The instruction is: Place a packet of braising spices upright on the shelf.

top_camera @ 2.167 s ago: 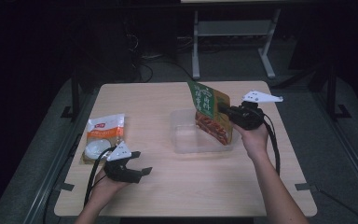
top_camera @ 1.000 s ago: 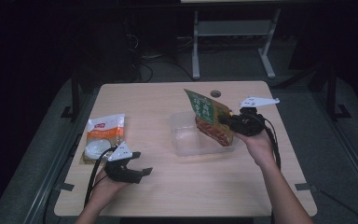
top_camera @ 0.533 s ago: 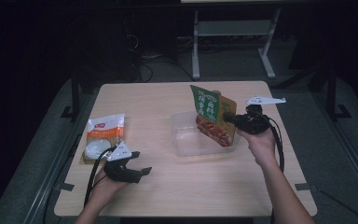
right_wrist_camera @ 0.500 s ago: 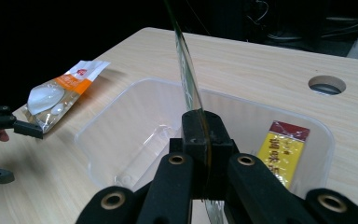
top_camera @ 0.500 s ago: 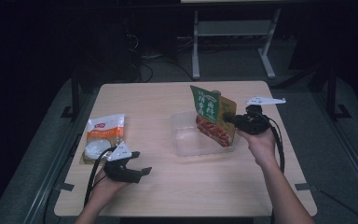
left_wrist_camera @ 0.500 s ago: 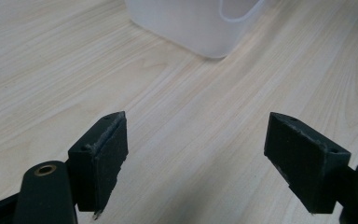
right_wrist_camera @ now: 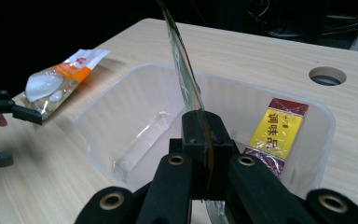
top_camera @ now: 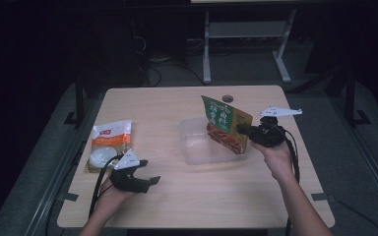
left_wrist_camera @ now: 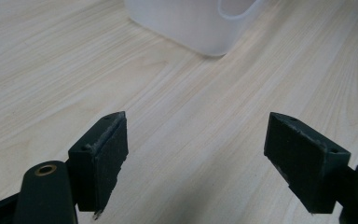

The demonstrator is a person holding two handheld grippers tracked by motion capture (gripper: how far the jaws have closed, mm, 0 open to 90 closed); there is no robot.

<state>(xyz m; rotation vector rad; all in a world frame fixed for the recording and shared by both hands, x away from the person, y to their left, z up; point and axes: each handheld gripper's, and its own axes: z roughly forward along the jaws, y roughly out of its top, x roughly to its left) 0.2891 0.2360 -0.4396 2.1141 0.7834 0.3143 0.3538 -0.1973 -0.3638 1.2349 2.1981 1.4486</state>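
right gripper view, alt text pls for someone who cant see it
The right gripper, jaws shut, pinches a green food pouch edge-on above a clear plastic tub holding a yellow-and-red sachet. An orange-and-white packet lies on the wooden table beyond.

Your right gripper (right_wrist_camera: 200,140) is covering the lower edge of the green pouch (right_wrist_camera: 182,60), and the pouch's top is running off the upper edge of the right gripper view. The clear container (left_wrist_camera: 191,23) is being cut off at the top of the left gripper view (only one corner is showing). From above, the pouch (top_camera: 226,125) is hiding the container's far right part, and the print on the orange packet (top_camera: 109,142) is reading too small.
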